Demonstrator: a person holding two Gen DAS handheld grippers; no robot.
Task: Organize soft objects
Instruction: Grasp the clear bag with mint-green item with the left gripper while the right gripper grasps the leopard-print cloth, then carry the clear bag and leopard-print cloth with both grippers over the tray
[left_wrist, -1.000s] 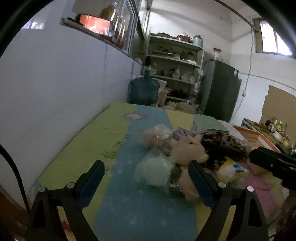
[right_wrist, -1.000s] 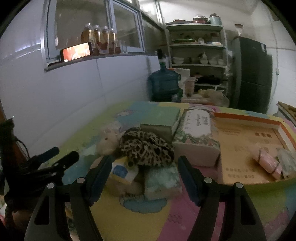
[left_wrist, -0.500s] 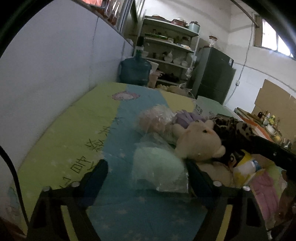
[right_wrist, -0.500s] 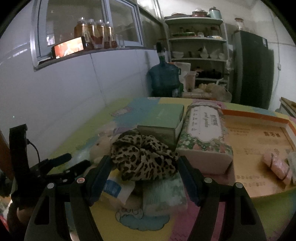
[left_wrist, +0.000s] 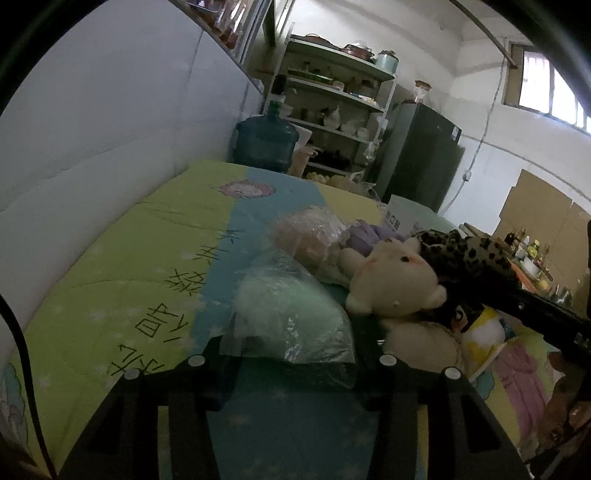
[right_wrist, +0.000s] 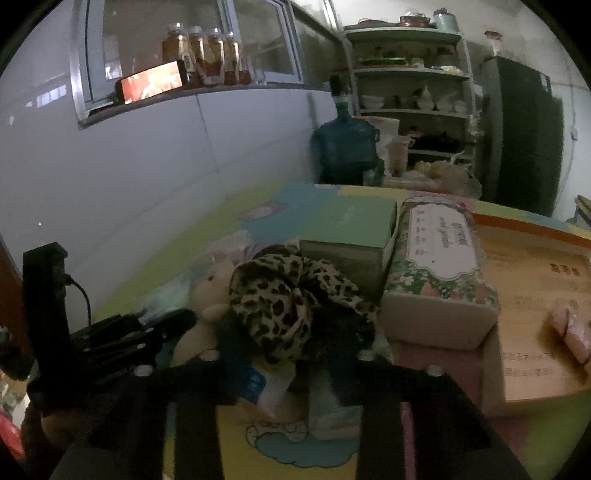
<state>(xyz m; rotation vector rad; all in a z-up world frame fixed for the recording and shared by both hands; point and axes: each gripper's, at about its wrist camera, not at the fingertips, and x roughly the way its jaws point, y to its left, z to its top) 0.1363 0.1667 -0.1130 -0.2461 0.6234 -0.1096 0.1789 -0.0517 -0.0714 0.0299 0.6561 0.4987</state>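
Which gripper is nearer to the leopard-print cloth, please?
Right gripper: its fingers flank the leopard-print cloth. The left gripper brackets the mint bagged item beside it.

A padded play mat (left_wrist: 155, 258) in green, blue and yellow panels with cartoon prints carries everything. Near its middle lie a clear plastic bag of pale green stuffing (left_wrist: 291, 314), a cream plush bear (left_wrist: 395, 280), a green box (right_wrist: 347, 229), a floral tissue box (right_wrist: 439, 269), and an orange-rimmed cardboard tray (right_wrist: 532, 280) toward the right edge.
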